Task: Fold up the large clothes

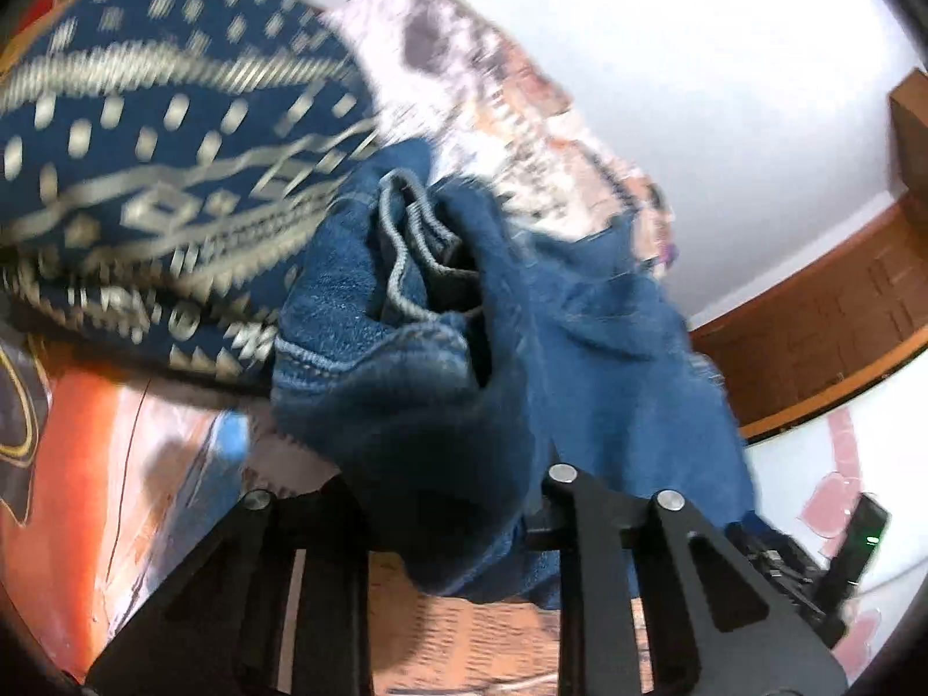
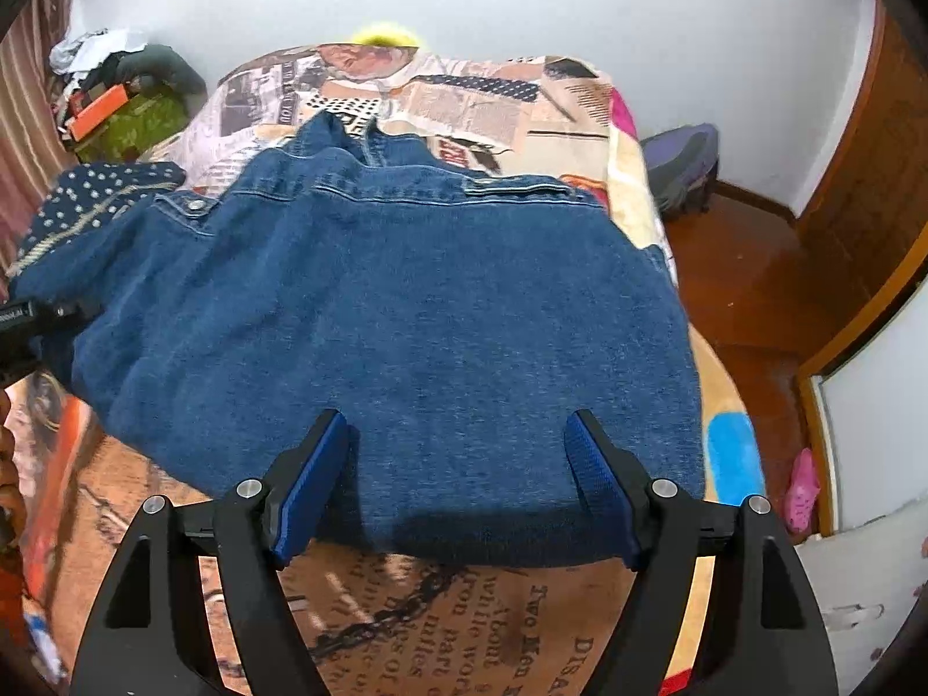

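1. Denim jacket lies spread across the printed blanket on the bed, its collar toward the far wall and its hem toward me.
2. My right gripper hovers at the near hem with its blue-padded fingers wide apart, one on each side of the cloth edge, gripping nothing.
3. My left gripper has a bunched fold of the jacket lying between its arms; the denim hides the fingertips, so I cannot tell whether they are pinched on it.
4. Just beside the jacket's left side lies a navy patterned cloth, touching the denim.
5. A dark bag sits on the wooden floor by the bed's far right corner.
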### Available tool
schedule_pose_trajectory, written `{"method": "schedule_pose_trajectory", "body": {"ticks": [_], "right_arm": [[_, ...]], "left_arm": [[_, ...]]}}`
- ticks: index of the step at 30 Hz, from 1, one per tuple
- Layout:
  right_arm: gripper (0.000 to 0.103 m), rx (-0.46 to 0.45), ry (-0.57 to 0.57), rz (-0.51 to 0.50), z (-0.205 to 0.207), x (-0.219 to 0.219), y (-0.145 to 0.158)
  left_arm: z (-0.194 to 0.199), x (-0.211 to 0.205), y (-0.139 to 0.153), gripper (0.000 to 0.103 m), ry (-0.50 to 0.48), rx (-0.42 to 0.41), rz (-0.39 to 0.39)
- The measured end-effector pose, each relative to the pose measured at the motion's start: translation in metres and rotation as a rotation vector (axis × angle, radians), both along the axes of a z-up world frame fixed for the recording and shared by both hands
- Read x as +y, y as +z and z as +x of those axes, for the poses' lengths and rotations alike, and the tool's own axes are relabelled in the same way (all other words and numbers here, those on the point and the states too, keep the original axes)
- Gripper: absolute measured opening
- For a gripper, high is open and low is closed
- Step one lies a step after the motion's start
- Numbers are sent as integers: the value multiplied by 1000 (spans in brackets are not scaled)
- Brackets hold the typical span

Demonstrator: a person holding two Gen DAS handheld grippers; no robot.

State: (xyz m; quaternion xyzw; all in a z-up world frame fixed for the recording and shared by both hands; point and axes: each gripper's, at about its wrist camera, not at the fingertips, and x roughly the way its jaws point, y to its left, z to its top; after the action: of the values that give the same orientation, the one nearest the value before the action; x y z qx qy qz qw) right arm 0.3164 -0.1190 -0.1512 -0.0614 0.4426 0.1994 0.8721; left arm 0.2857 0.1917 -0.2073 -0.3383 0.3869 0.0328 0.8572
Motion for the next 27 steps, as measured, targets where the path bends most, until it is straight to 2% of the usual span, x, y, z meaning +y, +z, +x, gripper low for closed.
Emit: {"method": "schedule_pose_trajectory", "body": {"ticks": [2,6,10,12,14,16,19,24,27], "right_arm": [[74,15,10,32,2,2,6],[74,-16,31,82,3,14,31],[74,-43,81,143,2,36,58],[74,-47,120,174,1,50,66],[74,-39,155,185,-1,66,65],[74,-9,194,181,-1,85,55],[74,72,252,161,-2,120,26],[74,261,280,159,2,167,-33],[74,310,282,149,6,171,-46]], "left_arm": [[2,-8,20,19,-14,-44,8],[4,-27,75,16,-39,-170,65],[-11,-21,124,16,-35,-306,63],[-14,-23,143,16,-33,-348,110],[-18,-27,156,16,-16,-369,198],[-24,-26,160,16,-4,-367,266],[-36,-27,156,16,9,-339,332],[-28,-13,129,16,7,-238,348],[-18,-11,111,15,4,-205,358]]}}
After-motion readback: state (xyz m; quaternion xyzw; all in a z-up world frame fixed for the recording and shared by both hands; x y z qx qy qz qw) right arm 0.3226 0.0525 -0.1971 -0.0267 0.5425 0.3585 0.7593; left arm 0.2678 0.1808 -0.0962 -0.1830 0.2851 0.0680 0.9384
